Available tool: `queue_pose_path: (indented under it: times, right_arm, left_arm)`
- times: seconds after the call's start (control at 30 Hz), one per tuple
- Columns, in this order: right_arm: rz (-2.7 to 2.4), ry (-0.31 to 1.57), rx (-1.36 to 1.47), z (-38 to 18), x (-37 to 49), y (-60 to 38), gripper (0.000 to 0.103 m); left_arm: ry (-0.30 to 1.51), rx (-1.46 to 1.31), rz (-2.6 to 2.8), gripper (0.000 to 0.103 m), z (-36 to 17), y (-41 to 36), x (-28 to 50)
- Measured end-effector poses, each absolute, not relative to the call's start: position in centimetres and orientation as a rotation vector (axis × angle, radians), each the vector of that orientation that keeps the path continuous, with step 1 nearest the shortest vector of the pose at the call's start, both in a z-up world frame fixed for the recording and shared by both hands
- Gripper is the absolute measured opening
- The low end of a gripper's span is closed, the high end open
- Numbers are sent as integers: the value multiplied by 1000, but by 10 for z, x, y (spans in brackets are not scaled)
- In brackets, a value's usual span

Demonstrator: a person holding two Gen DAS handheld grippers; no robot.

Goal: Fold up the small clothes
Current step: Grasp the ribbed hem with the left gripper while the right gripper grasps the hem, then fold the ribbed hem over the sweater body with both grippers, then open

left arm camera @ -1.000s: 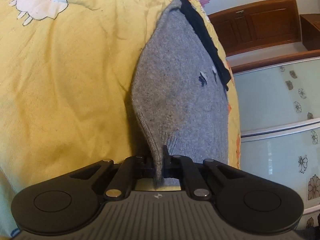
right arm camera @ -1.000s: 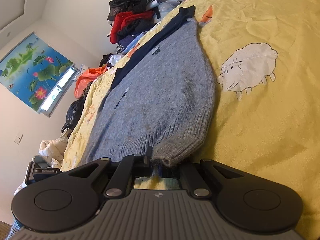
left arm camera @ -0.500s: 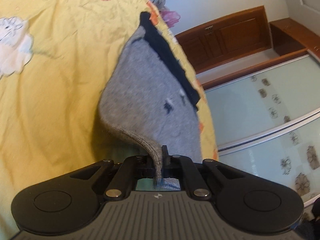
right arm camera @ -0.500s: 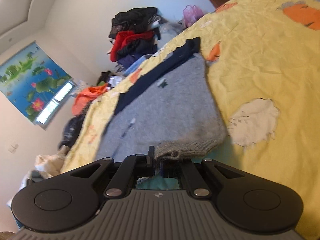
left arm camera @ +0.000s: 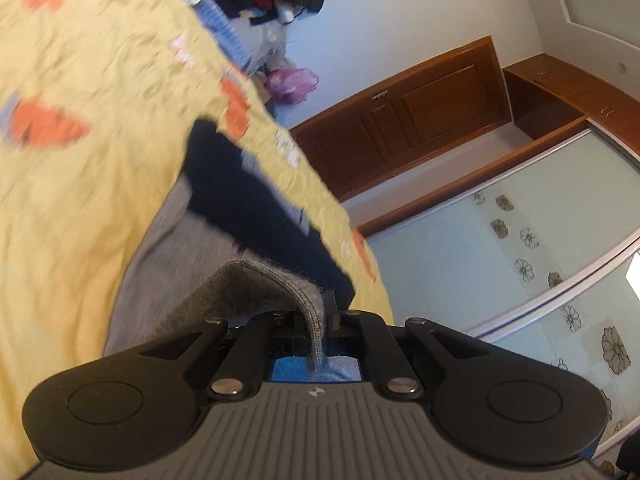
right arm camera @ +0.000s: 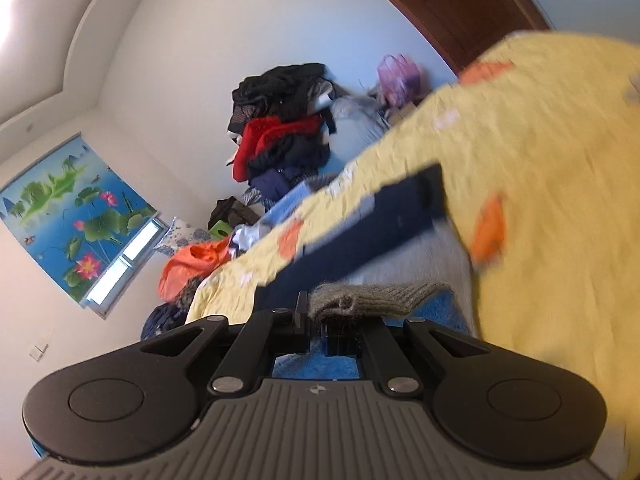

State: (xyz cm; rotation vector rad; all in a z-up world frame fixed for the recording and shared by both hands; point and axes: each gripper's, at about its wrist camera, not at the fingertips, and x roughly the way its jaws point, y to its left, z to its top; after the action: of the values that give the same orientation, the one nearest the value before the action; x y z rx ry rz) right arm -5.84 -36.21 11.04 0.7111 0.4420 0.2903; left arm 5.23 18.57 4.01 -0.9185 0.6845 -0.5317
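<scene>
bed (left arm camera: 80, 184) ahead: open | far edge: clothes pile (right arm camera: 280, 136) blocks

Grey knit sweater (left arm camera: 256, 284) with seemingly navy band (left arm camera: 248, 200) on yellow, orange-patterned bedspread (left arm camera: 80, 184).

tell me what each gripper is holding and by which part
Both hold the grey sweater by its ribbed hem: left gripper pinches one spot, right gripper another.
</scene>
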Motion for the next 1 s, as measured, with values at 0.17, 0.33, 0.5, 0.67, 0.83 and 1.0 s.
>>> queue_pose_path:
  times: [0.17,0.33,0.5,0.67,0.83,1.0]
  right_arm:
    - [277,441,675,123,12,-372,9]
    - [270,470,680,123,89,-381,9]
    - [220,532,666,106,163,-383,9]
    - [173,577,661,78,224,-381,9]
    - [105,687,639,44,277,-375,18]
    - [53,709,643,39,290,-381,43]
  left_arm:
    - [672,-890,-507,4,52,175,131]
    - [662,-880,-478,4,46,167,202]
    - [690,-873,-409,4,28,168,268]
    - [743,-862,-330,4,3,171,321]
    - [827,-788,-247,5,-21,164,360]
    - [890,-770,-159,6,-30,171,383]
